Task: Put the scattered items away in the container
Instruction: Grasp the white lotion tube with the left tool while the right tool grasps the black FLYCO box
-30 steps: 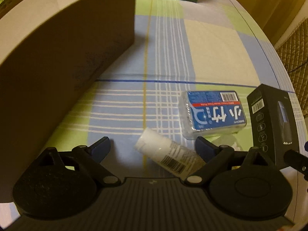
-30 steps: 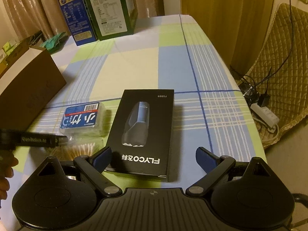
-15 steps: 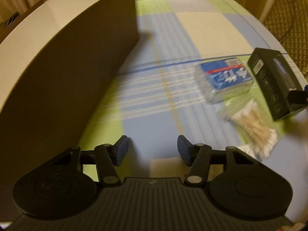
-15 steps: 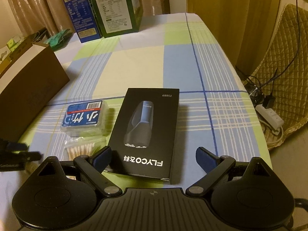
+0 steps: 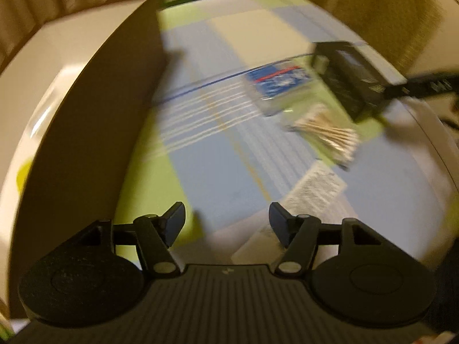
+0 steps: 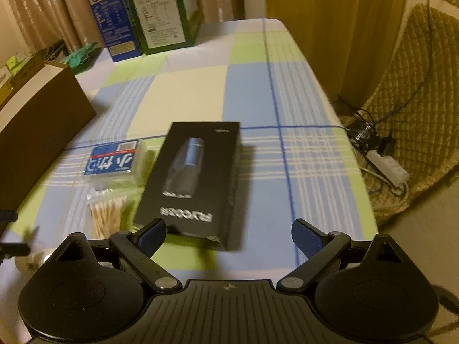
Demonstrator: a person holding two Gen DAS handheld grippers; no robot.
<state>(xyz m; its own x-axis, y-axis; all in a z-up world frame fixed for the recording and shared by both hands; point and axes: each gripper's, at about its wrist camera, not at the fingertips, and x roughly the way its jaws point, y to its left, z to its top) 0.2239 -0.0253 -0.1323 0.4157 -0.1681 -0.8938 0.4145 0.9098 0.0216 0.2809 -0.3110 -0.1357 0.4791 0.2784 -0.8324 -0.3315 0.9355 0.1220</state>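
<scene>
ENTRY: tidying, mid-task; nothing visibly lifted.

Container: brown box (image 5: 86, 120) at the left of the desk (image 6: 258, 86); open top, pale inner wall showing; contents cannot be made out.

Items on the desk, all outside the container:
- black box (image 6: 198, 183), flat, label up, near the desk's middle;
- blue pack (image 6: 114, 160), just beside the black box;
- swabs (image 6: 106, 209), just in front of the blue pack;
- tube (image 5: 312, 192), lying slantwise, its near end by one finger of the left gripper.

Left gripper (image 5: 226, 223): jaws apart and opening; desk shows between the pads; the tube sits off to one side, not squarely between them; contact with a pad is lost in blur; pointed steeply down, close beside the container's outer wall.

Right gripper (image 6: 229, 232): jaws wide apart, clamped on nothing; pointed down and forward over the near end of the black box, above it.

Step, as judged: tube pickup unsettled; black box being lined up.

Next move calls for: centring the left pads on the tube, then clearing the container's wall; right gripper lowering square to the black box, whose width leaves little spare.
</scene>
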